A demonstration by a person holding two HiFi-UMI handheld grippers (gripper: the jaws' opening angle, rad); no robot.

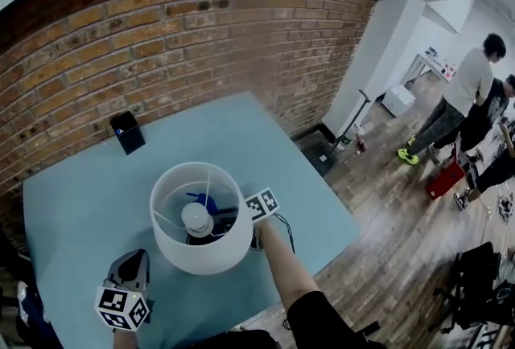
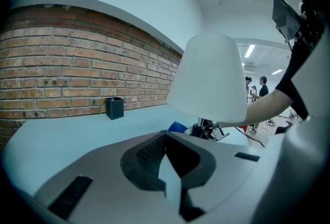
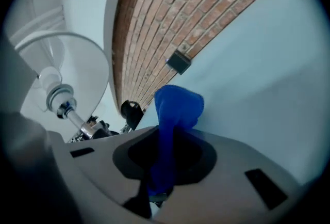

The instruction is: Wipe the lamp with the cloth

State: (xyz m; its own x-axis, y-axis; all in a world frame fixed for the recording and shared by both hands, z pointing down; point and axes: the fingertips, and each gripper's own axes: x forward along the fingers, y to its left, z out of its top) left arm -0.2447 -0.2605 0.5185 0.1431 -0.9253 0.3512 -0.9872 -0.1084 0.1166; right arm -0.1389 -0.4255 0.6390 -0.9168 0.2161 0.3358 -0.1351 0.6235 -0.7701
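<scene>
R gripper [image 3: 161, 187] is clamped on the blue cloth [image 3: 178, 107], under the lamp [image 1: 211, 255] shade. L gripper [image 2: 172, 184] is near-left of lamp, jaws together, holding nothing.

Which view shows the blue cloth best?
The right gripper view: the cloth fills the centre, pinched in the right gripper. The head view shows a blue scrap through the lampshade's top; the left gripper view, a corner beneath it.

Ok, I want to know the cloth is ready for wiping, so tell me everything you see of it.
The cloth is bright blue, soft and bunched into a rounded wad. The right tongs are shut on its lower end, so it sticks out past them, under the white lamp shade. No contact with the shade shows.
</scene>
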